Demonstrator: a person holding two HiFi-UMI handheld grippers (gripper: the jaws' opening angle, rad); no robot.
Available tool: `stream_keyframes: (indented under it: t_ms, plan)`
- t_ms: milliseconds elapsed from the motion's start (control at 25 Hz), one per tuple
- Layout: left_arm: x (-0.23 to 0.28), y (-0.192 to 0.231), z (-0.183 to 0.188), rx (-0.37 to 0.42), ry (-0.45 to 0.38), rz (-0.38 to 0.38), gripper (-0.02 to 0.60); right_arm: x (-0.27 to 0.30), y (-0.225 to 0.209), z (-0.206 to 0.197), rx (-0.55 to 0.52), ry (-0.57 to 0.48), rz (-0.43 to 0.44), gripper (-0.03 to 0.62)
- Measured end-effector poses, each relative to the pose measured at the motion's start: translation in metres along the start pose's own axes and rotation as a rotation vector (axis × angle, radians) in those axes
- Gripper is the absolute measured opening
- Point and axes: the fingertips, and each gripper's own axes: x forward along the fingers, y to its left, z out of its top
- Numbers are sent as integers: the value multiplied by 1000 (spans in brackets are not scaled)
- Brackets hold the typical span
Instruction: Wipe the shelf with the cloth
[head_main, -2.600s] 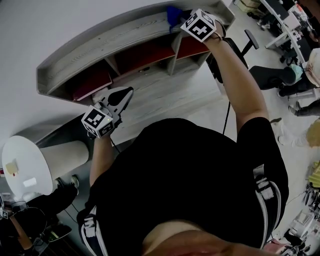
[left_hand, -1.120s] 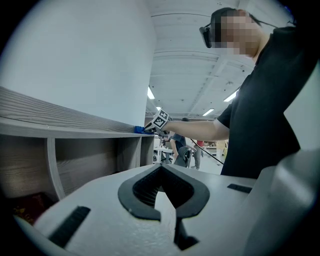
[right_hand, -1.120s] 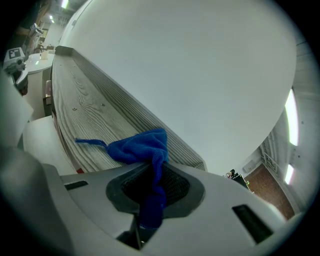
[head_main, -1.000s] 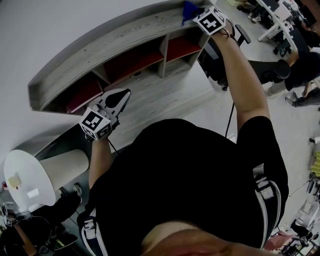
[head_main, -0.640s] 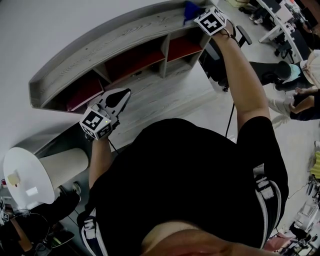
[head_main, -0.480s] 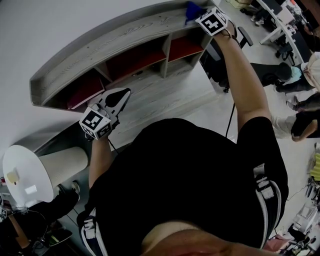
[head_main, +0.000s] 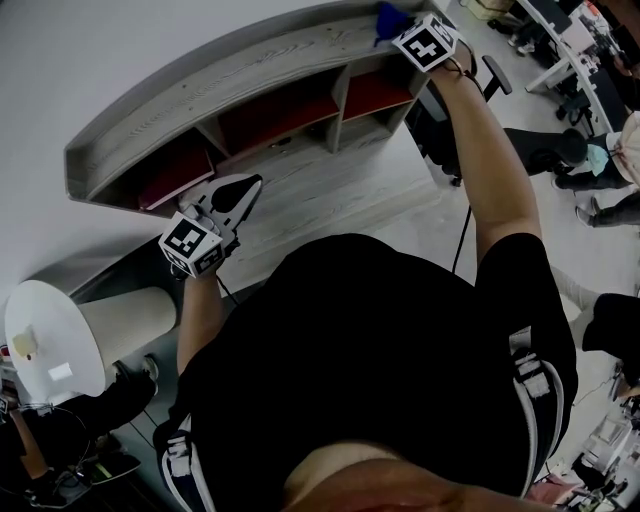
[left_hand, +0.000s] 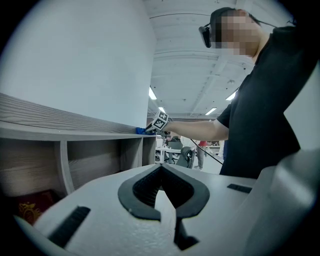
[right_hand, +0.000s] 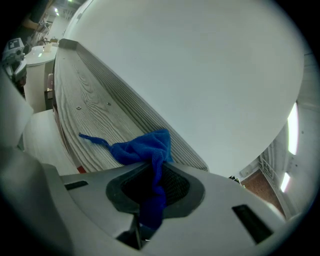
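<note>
cloth (right_hand: 145, 146): blue, soft and floppy, probably super light; lying on the shelf (right_hand: 92, 112) top, right end
right gripper (right_hand: 153, 195): pinching a bunched fold, decent spot
left gripper (left_hand: 163, 195): jaws closed, nothing in them

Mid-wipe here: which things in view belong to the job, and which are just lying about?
Job: blue cloth, shelf top, right tool clamped on the cloth.
Lying about: red items in the cubbies, round white table, left tool, shut and empty.
</note>
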Motion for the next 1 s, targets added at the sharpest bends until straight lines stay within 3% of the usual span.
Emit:
stream_keyframes:
  t_ms: [1000]
  plan:
    - [-56, -1, -5, 9, -5, 52, 17, -15, 76, 83, -98, -72, 82, 54]
